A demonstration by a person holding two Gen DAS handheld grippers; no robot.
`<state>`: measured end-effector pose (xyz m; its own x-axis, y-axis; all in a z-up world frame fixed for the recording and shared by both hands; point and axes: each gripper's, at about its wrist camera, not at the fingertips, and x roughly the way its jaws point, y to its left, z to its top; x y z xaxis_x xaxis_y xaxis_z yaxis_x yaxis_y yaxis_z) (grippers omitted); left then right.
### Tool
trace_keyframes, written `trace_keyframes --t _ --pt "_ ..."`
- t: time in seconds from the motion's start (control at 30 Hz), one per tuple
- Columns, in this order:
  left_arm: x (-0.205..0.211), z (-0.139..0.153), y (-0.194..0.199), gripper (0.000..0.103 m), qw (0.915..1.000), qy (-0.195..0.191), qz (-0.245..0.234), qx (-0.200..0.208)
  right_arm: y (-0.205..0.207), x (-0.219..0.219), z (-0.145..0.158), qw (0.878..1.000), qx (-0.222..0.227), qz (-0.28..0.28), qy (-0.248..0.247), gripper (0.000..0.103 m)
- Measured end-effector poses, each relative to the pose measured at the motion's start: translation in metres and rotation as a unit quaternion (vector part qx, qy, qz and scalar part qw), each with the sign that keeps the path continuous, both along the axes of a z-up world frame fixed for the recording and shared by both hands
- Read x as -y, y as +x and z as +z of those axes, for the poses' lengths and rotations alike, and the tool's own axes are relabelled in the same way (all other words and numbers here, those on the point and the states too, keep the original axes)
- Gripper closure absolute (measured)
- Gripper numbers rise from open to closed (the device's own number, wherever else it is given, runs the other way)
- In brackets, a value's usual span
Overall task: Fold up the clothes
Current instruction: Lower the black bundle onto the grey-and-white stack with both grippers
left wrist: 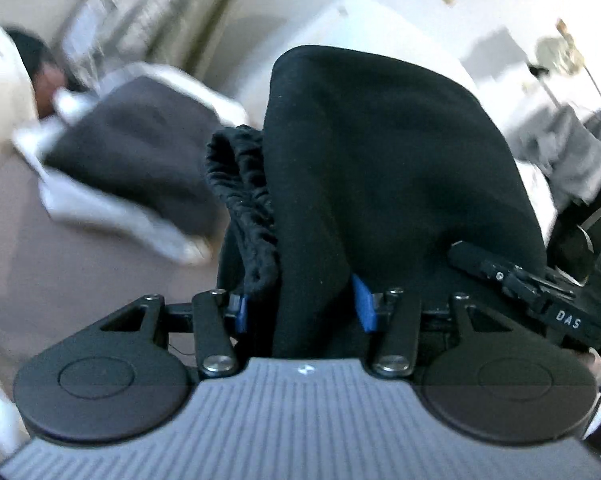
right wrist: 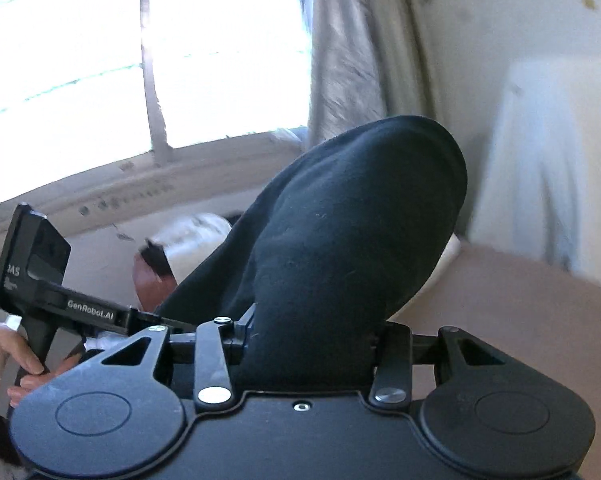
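While a bright window fills only the right wrist view, the black garment hangs clamped in both the left gripper and right gripper; "GenRobot.AI" and "DAS" are legible on the tools.

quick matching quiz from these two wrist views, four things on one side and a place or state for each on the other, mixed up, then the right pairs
Things:
1. black garment
2. folded grey and white pile
3. window
4. curtain

Places or states:
A. bright, upper left of the right wrist view
B. bunched between the jaws of both the left gripper and the right gripper
C. hanging just right of the glass
D. lying on the brownish surface, left in the left wrist view

Pairs: 1-B, 2-D, 3-A, 4-C
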<state>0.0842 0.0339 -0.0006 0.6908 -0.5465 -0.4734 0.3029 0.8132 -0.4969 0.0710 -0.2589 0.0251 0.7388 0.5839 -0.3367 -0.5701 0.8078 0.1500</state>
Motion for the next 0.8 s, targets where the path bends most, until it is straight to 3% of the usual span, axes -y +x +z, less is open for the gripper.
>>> trace_keyframes --t 0.13,0.23,0.33,0.4,0.47,0.5,0.53,0.6,0.63,0.67,0.73,0.8 --pt "-0.037 0.059 0.032 0.055 0.9977 0.034 0.053 0.024 0.060 -0.031 0.040 0.998 0.009 0.054 0.030 0.056" --pt "-0.048 0.096 0.074 0.055 0.9912 0.089 0.088 0.044 0.115 -0.048 0.053 0.995 -0.012 0.063 0.081 0.056" --pt "-0.048 0.111 0.135 0.052 0.9832 0.140 0.107 0.046 0.173 -0.059 0.051 0.987 -0.044 0.055 0.147 0.055" --pt "-0.049 0.112 0.180 0.042 0.9770 0.172 0.119 0.044 0.213 -0.062 0.033 0.975 -0.074 0.040 0.205 0.055" --pt "-0.046 0.098 0.223 0.040 0.9696 0.203 0.133 0.032 0.248 -0.066 0.001 0.967 -0.094 0.014 0.236 0.053" --pt "-0.042 0.081 0.247 0.041 0.9611 0.230 0.151 0.019 0.265 -0.070 -0.019 0.968 -0.101 -0.005 0.231 0.050" --pt "-0.037 0.062 0.269 0.041 0.9507 0.261 0.168 0.003 0.281 -0.074 -0.040 0.969 -0.108 -0.020 0.219 0.043" --pt "-0.030 0.007 0.306 0.041 0.9292 0.319 0.179 -0.052 0.309 -0.084 -0.094 0.972 -0.156 -0.065 0.161 0.041" --pt "-0.027 -0.022 0.321 0.041 0.9224 0.334 0.174 -0.084 0.316 -0.085 -0.117 0.970 -0.174 -0.084 0.146 0.038" --pt "-0.029 -0.045 0.327 0.039 0.9268 0.321 0.163 -0.105 0.314 -0.080 -0.131 0.968 -0.177 -0.093 0.153 0.032" --pt "-0.037 -0.057 0.316 0.028 0.9426 0.266 0.188 -0.072 0.308 -0.070 -0.160 0.962 -0.184 -0.112 0.168 0.024" --pt "-0.041 -0.059 0.311 0.026 0.9457 0.256 0.190 -0.065 0.301 -0.057 -0.170 0.957 -0.194 -0.109 0.187 0.023"
